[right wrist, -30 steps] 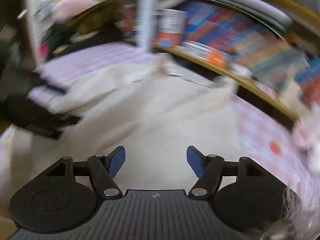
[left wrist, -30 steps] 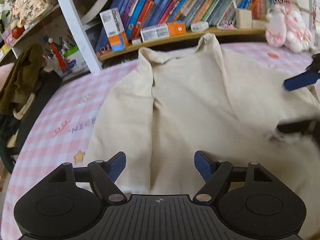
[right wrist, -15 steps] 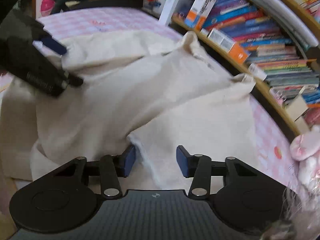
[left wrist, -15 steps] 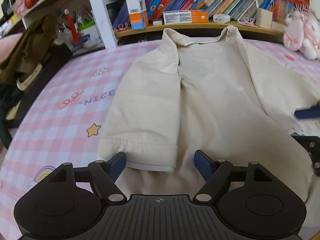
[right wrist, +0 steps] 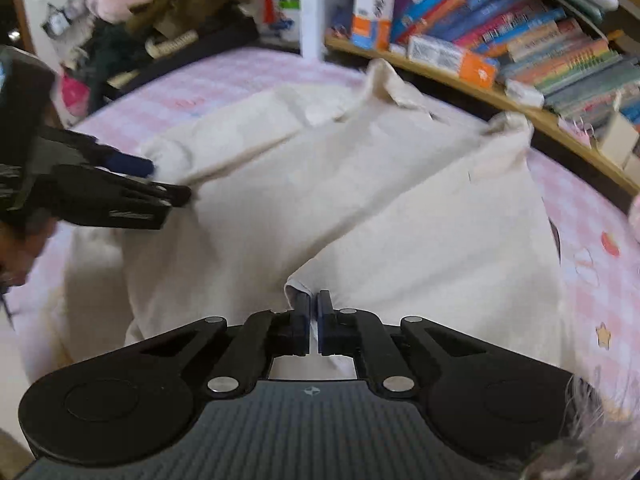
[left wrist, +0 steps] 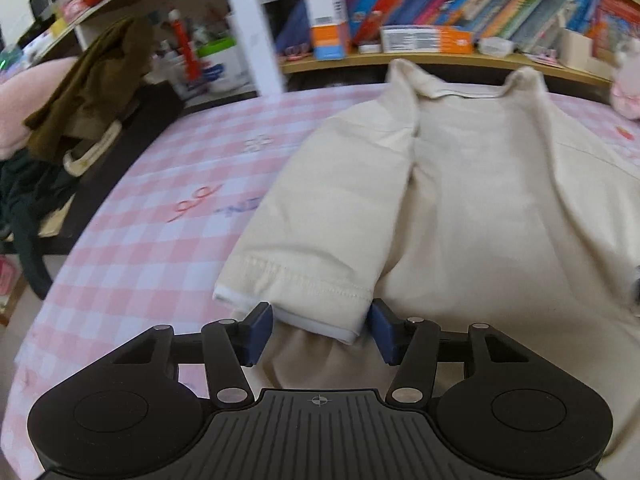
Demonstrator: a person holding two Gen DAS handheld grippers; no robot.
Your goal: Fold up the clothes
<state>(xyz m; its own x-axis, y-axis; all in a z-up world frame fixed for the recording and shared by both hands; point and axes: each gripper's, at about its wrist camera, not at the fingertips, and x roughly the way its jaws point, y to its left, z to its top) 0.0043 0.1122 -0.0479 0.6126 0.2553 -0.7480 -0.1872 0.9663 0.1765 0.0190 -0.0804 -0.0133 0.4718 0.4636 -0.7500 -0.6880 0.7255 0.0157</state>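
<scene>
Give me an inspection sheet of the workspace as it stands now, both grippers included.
Surface: pink checked cloth with printed stars and lettering.
Job's things: cream shirt lying flat, collar toward the bookshelf, both sleeves folded in over the body.
Clutter: nothing seen on the cloth beside the shirt.
Grippers: left gripper has just been closing, jaws either side of the left sleeve cuff, not yet pinching; right gripper shut on the right sleeve cuff.
Cables: nothing seen.
Surroundings: bookshelf of books and boxes behind; dark clothes pile at left; pink plush toy at right.
</scene>
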